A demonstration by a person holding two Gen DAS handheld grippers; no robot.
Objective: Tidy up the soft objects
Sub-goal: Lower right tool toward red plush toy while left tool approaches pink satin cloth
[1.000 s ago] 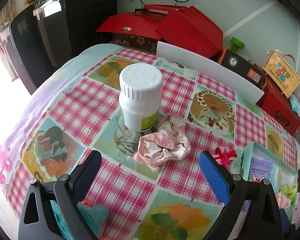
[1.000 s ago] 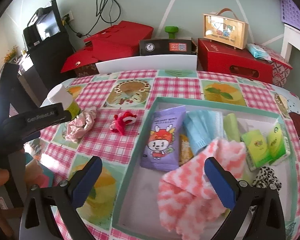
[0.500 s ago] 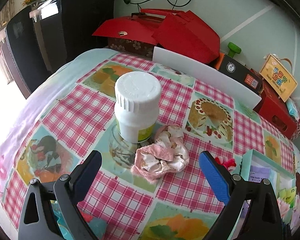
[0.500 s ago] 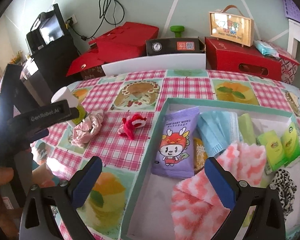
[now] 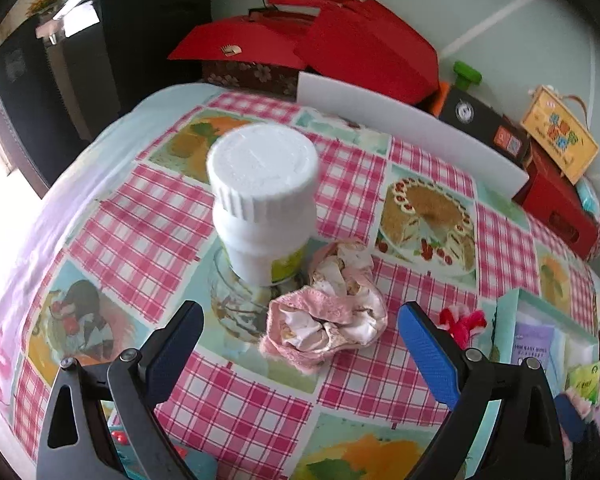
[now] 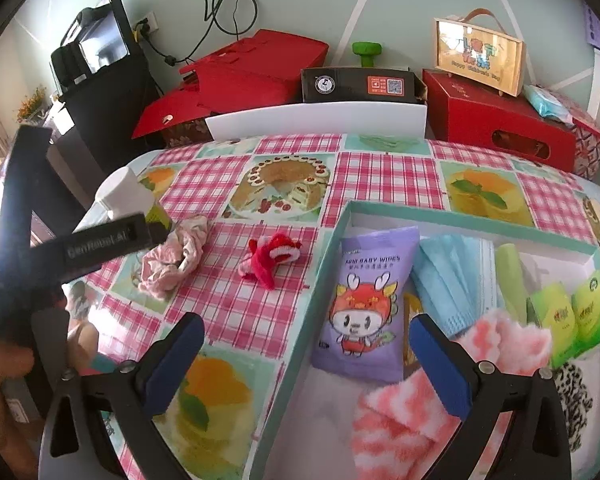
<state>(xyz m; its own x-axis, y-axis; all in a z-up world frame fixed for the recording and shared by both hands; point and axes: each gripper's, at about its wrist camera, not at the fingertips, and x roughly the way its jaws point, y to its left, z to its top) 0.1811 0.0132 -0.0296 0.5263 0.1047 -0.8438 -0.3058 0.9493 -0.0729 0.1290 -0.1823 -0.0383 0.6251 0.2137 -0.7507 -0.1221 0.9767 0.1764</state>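
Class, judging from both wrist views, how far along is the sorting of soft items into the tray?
Done: wipes pack, face masks and fluffy cloth lie in the tray. In hand: nothing; the open left gripper faces the pink scrunchie. Left: that scrunchie and the red scrunchie.

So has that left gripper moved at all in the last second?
Yes. The left gripper has crept forward toward the pink scrunchie: in its own view the scrunchie and the white bottle behind it both loom larger and nearer its open jaws.
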